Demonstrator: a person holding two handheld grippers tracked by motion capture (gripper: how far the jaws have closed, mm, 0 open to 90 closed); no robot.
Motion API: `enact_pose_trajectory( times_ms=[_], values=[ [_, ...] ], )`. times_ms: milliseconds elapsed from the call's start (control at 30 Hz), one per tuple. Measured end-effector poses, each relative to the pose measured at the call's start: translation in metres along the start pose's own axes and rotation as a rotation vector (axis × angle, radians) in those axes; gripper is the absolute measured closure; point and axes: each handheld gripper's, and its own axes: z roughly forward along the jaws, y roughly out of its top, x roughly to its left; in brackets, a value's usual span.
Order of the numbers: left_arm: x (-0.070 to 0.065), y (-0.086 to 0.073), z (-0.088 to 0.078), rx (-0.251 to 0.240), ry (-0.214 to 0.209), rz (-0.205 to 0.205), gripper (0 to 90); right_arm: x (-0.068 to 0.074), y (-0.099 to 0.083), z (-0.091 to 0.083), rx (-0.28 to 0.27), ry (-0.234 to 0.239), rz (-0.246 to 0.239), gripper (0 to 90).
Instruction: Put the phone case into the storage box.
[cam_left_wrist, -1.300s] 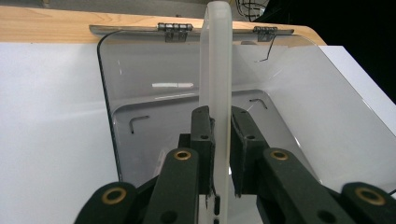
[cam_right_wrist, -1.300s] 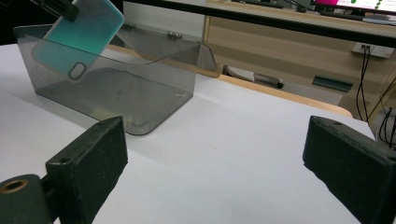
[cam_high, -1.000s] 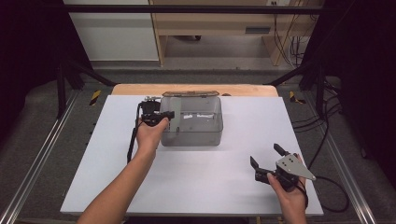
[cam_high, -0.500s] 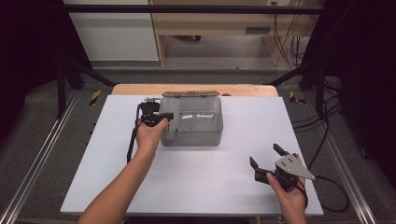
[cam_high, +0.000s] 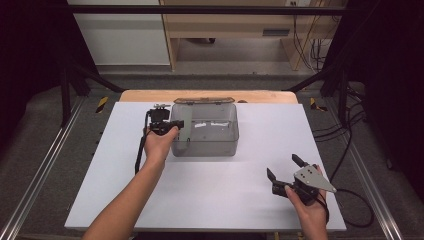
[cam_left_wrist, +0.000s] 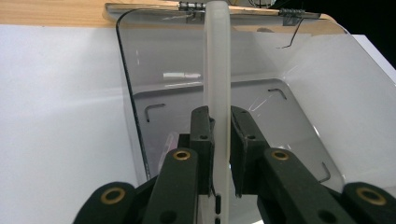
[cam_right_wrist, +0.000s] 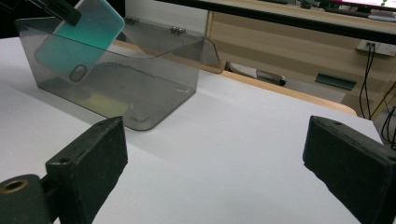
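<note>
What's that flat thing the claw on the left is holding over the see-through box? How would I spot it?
Start at the white table and find the smoky clear box near its far edge, lid hinged open behind. The left claw is pinching a thin phone case edge-on, tilted down into the box. It is teal, with a camera cutout, the brightest colour among the grey things there.
</note>
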Motion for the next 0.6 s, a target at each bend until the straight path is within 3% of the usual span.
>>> enact_pose_trajectory(
  times_ms=[600],
  values=[
    [0.0038,0.0004,0.0023,-0.013,0.071,0.047,75.9,0.0009,-0.0006,0.0013,0.01,0.006,-0.003,6.8]
  ],
)
